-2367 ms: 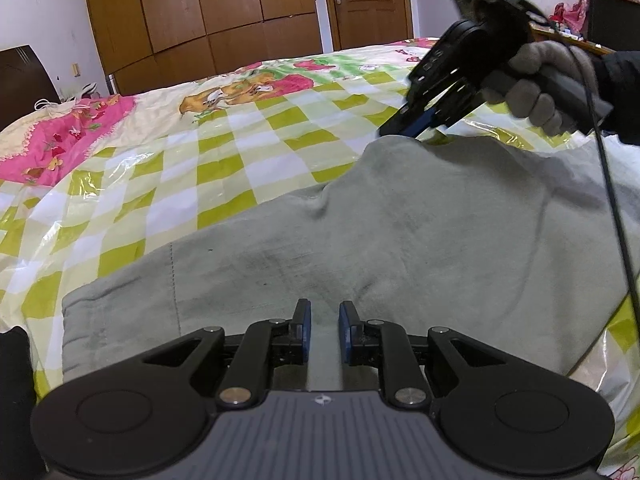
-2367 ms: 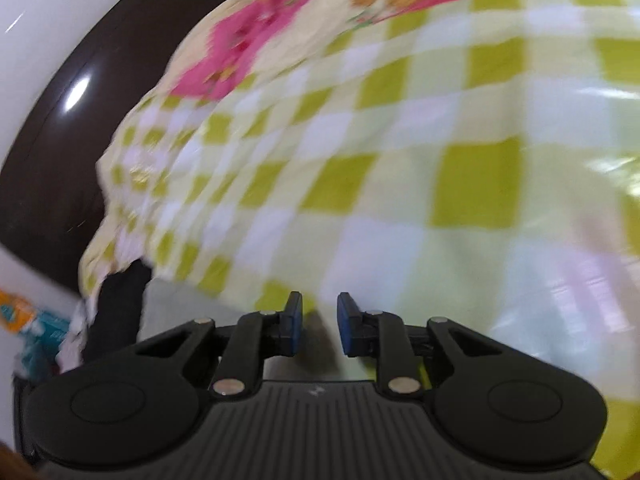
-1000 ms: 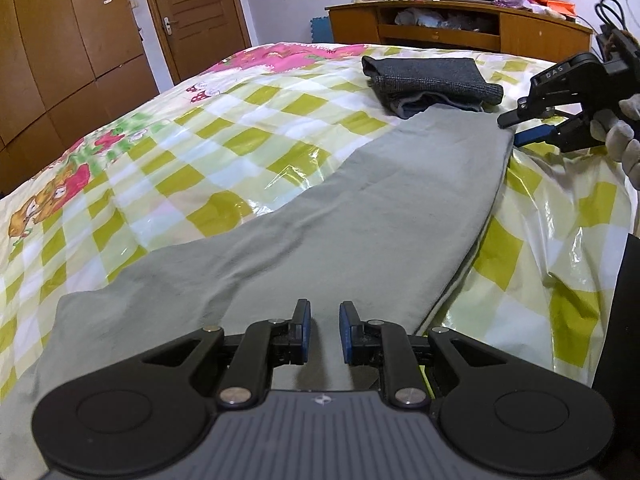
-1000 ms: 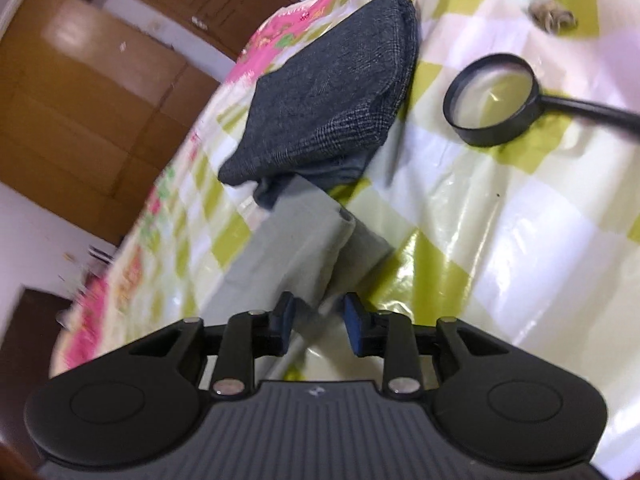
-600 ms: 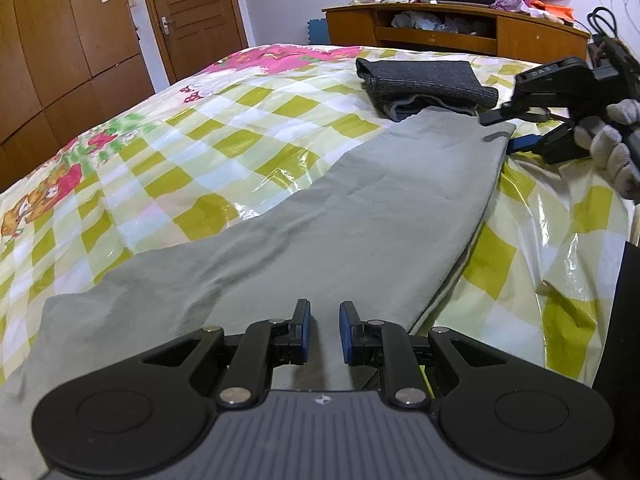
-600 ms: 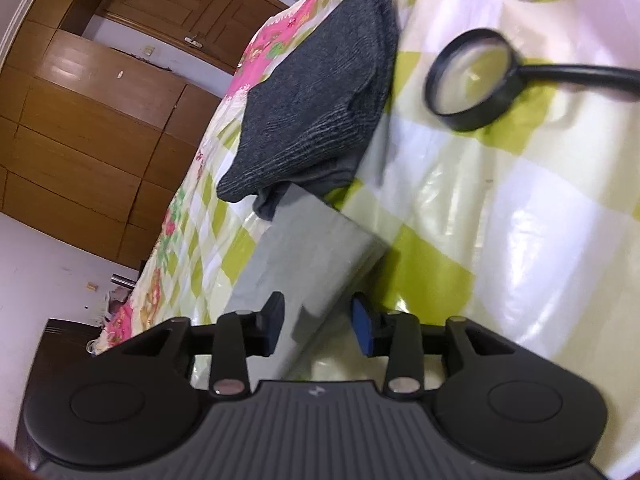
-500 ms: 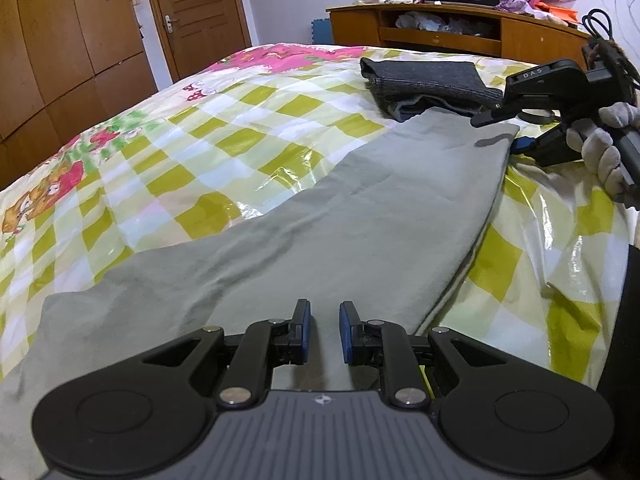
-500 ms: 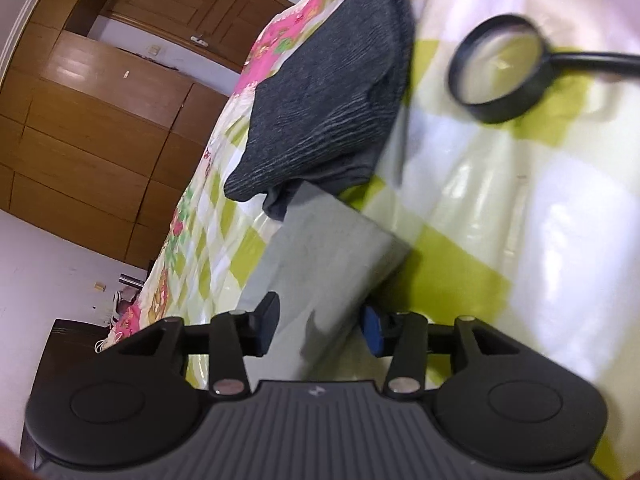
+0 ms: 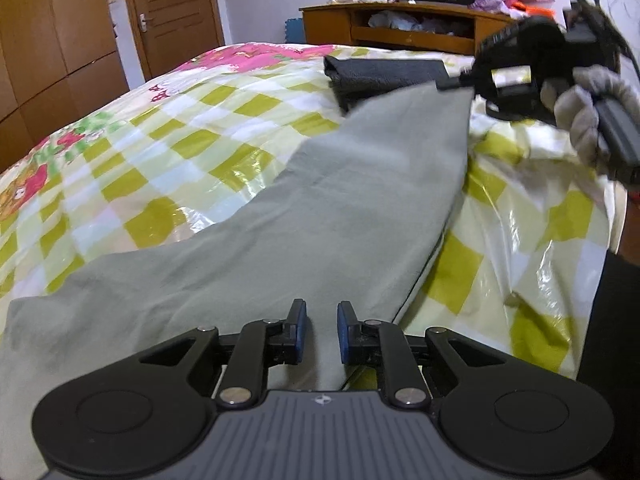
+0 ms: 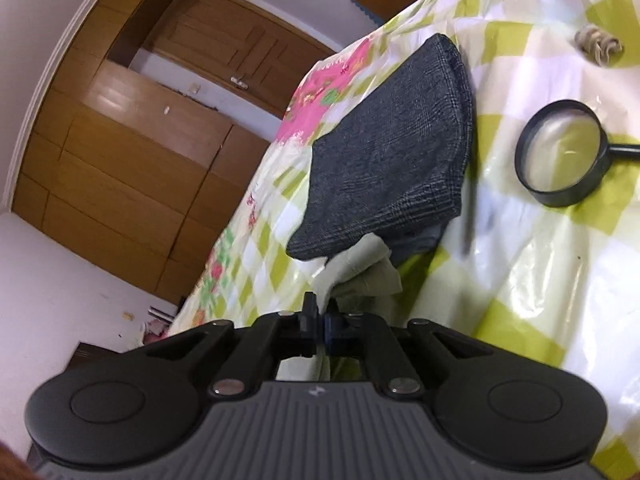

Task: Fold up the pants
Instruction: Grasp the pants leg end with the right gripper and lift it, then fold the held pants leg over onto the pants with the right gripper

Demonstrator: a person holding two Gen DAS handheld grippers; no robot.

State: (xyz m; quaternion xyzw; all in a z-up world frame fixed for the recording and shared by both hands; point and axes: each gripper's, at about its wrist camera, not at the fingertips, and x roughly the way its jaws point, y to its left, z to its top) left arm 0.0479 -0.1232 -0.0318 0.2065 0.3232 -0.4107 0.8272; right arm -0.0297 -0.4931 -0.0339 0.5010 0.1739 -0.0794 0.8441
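Observation:
Grey-green pants (image 9: 312, 208) lie lengthwise on the checkered bed cover (image 9: 168, 128), reaching from the near left to the far right. My left gripper (image 9: 319, 330) hovers open just above the near end of the pants, nothing between its pads. My right gripper (image 10: 320, 320) is shut on the far leg hem (image 10: 360, 272) and lifts that corner off the bed. In the left wrist view the right gripper (image 9: 452, 82) pinches the raised far corner.
A folded dark grey garment (image 10: 392, 160) lies just beyond the hem, also seen in the left wrist view (image 9: 380, 72). A magnifying glass (image 10: 560, 160) and a small shell-like lump (image 10: 598, 44) lie on the cover to the right. A wooden cabinet (image 9: 400, 28) stands behind the bed.
My right gripper closed on the pants' far hem and lifted it off the bed. The left gripper stayed open over the near end.

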